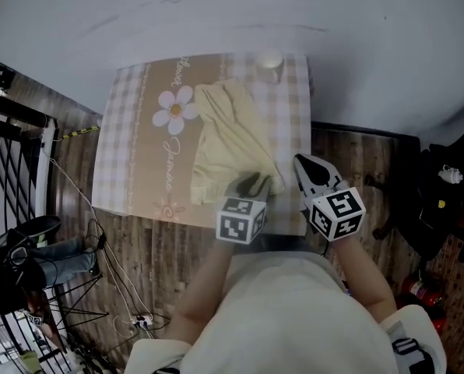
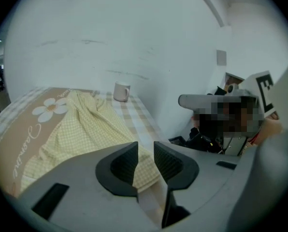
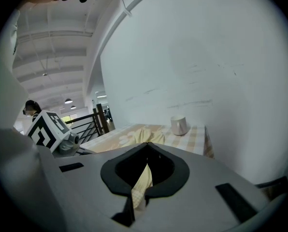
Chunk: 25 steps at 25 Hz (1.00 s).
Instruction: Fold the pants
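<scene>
Near the front edge of the checked tablecloth with a brown stripe and a white daisy (image 1: 123, 139), the left gripper (image 2: 145, 149) has its two jaws apart and holds nothing. The yellow checked cloth pants (image 2: 81, 129) show just past the gap, but the pads do not press on them. Just to its right, the right gripper (image 3: 146, 148) is squeezed tight on a thin bit of that same yellow cloth. The pants lie bunched in a long heap down the middle of the tablecloth, from the near edge toward the far edge. A small white round cup (image 1: 270, 63) stands at the far edge, near the far end of the pants. I think the trouble now is that only one gripper has hold. If the right gripper pulls, the pants may drag sideways, lose their shape, or slide off the near right corner. A big swing could also bump the cup. The brown stripe has curly writing; one word looks like "Jasmine", and the other is too small to read. The marker cubes (image 1: 242, 220) carry only black and white squares.
</scene>
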Tool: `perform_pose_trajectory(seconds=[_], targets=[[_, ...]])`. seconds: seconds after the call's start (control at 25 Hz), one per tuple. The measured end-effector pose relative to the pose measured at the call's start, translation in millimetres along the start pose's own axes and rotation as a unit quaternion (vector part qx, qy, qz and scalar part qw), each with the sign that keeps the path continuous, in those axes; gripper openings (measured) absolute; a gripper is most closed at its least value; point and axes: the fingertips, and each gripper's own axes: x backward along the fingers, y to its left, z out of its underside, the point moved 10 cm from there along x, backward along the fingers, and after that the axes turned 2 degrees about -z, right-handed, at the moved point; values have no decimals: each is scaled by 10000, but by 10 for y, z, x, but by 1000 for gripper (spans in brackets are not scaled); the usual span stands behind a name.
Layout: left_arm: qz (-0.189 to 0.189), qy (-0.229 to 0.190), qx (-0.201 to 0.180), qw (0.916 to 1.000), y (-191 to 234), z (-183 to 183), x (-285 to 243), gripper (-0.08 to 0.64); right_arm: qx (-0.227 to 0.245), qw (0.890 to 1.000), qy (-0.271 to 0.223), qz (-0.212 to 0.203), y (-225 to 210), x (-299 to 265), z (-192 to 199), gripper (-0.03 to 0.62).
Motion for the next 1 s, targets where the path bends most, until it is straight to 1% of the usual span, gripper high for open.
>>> perform_pose_trajectory(seconds=[0.2, 0.36, 0.48, 0.6, 0.76, 0.88, 1.0], targets=[[-425, -358, 122, 9984, 439, -219, 192, 83, 190, 9998, 26, -71, 21, -342, -168, 0], [-715, -592, 140, 9956, 929, -457, 339, 70, 433, 9989, 135, -139, 87, -757, -335, 0], [-848, -686, 165, 9939, 1311, -630, 395, 57, 625, 9977, 215, -172, 140, -1096, -458, 2], [-909, -735, 187, 9930, 1665, -767, 405, 46, 722, 9968, 286, -180, 173, -1456, -546, 2], [-883, -737, 177, 9932, 2055, -913, 318, 29, 589, 9970, 484, -163, 134, -1921, -596, 2], [-846, -615, 173, 9944, 2289, -973, 178, 29, 509, 9959, 720, -207, 102, -2237, -585, 3], [-705, -483, 150, 9962, 2440, -1041, 11, 29, 463, 9932, 1023, -312, 78, -2523, -544, 5]])
